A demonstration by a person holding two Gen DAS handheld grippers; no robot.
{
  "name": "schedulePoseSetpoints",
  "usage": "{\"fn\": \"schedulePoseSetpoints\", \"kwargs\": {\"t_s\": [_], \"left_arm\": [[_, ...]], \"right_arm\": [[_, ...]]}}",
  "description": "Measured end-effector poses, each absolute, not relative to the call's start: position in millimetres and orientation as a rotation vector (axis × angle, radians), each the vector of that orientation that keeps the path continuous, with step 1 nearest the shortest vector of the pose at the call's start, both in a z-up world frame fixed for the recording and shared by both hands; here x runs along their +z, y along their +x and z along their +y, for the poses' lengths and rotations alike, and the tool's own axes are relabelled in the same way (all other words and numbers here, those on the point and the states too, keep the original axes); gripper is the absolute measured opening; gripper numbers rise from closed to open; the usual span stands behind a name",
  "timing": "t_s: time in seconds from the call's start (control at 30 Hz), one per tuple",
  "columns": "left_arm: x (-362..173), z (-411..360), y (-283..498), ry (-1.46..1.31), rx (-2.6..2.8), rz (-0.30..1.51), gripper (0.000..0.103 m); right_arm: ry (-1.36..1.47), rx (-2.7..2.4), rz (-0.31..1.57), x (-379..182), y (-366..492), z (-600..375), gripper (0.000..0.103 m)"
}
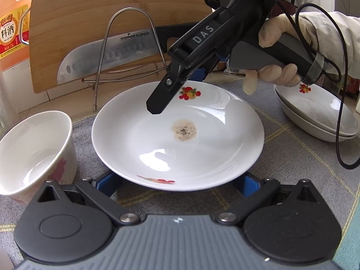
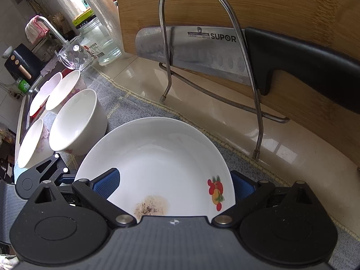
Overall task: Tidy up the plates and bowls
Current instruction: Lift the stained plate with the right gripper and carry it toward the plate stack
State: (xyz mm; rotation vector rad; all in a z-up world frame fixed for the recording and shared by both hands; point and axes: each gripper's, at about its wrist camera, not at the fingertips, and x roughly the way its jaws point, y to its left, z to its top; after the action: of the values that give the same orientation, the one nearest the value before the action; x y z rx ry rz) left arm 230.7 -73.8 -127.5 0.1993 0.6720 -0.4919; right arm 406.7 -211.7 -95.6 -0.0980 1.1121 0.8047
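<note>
A white plate with fruit decals and a brown stain in its middle rests on the grey cloth. My left gripper is open, its blue pads spread wide beside the plate's near rim. A gloved hand holds my right gripper open across the far rim, one finger over the plate and the other behind it. In the right wrist view the plate lies between the spread fingers of the right gripper. White bowls stand to the left, and one bowl is beside my left gripper.
Two stacked plates sit at the right on the cloth. Behind the plate, a wire rack holds a cleaver against a wooden cutting board. A cooking wine bottle, a glass jar and a sink tap stand further off.
</note>
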Motion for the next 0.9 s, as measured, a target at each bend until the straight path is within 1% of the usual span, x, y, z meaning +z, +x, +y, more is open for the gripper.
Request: {"fn": "schedulePoseSetpoints", "kwargs": {"t_s": [0.9], "left_arm": [[-124.6,-74.4,231.7,0.219,-0.506,0.681,0.102]], "right_arm": [[-0.103,0.863,1.146,-95.2,411.3,-204.5,0.103]]}}
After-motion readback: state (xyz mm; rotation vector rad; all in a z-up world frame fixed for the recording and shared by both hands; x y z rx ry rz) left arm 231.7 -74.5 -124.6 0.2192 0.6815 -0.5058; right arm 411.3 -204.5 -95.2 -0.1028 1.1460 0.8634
